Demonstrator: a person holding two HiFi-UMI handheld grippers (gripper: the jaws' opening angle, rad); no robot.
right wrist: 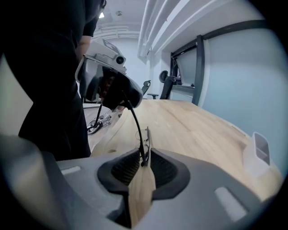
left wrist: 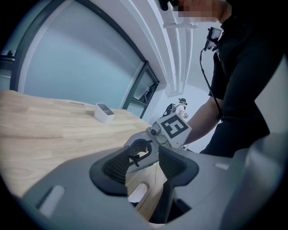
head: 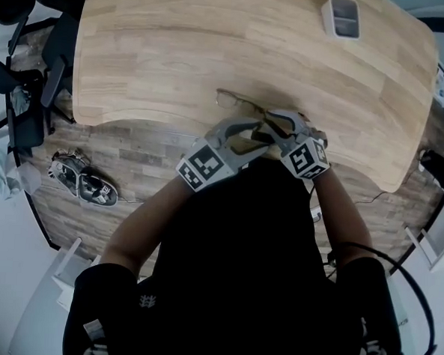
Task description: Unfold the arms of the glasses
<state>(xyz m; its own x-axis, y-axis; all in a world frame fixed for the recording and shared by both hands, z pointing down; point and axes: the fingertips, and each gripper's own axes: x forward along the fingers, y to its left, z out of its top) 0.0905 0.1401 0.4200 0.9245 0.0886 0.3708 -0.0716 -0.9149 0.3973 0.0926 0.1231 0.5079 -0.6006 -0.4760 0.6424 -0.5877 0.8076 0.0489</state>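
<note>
Thin wire-rimmed glasses (head: 240, 102) lie on the wooden table (head: 162, 49) near its curved front edge. In the right gripper view, one black arm (right wrist: 135, 126) rises from the frame (right wrist: 145, 138). Its tip sits in the narrow gap of my right gripper (right wrist: 143, 164), and the pads do not seem to press it. The arm's upper part runs to my left gripper (right wrist: 112, 92); whether they touch I cannot tell. My left gripper (left wrist: 144, 166) has its jaws wide apart, facing the right gripper (left wrist: 141, 150) close by. Both grippers meet just in front of the glasses (head: 264, 130).
A small white box (head: 342, 17) stands at the table's far right, also seen in the left gripper view as the white box (left wrist: 104, 112). Black office chairs (head: 25, 86) stand left of the table. A dark cluttered object (head: 83, 181) lies on the floor.
</note>
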